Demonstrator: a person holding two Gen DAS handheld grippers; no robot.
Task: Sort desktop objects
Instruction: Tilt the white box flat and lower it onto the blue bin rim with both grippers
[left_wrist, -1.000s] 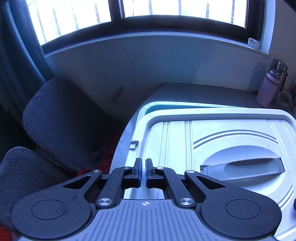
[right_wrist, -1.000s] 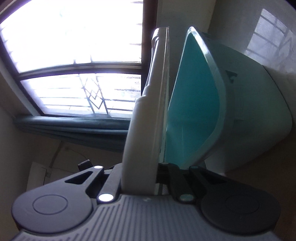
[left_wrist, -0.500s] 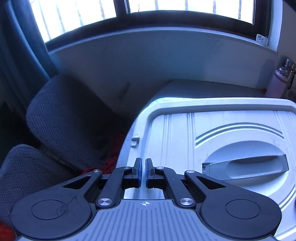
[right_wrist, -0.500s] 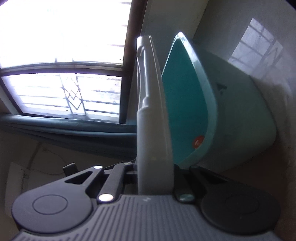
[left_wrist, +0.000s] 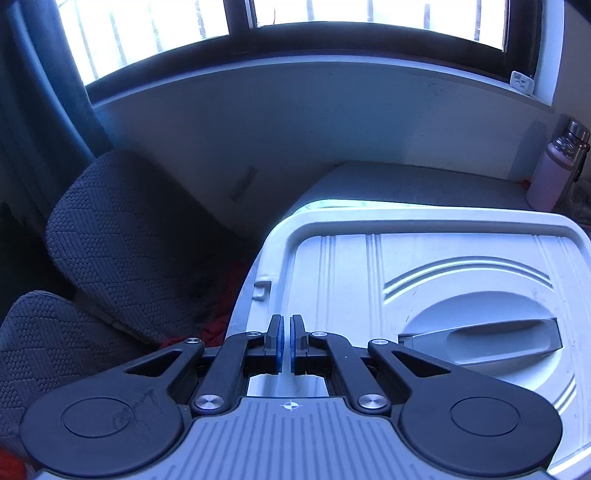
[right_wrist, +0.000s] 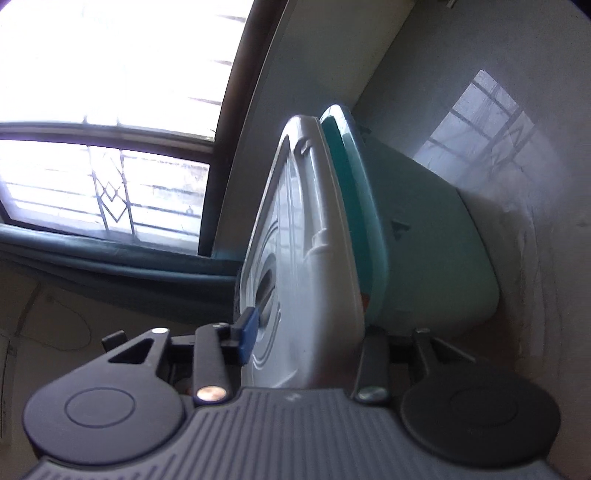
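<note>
right gripper (right_wrist: 306, 343) opening, seemingly off lid (right_wrist: 317, 258)

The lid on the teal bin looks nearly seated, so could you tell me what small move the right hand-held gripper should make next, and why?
Probably draw the right hand-held gripper straight back off the white lid. Its jaws are opening with the lid's edge between them, and the lid already lies against the rim of the teal bin. The left hand-held gripper is shut and holds nothing.

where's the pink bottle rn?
Left wrist view, far right: the bottle stands on the desk by the wall, beyond the bin lid.
</note>
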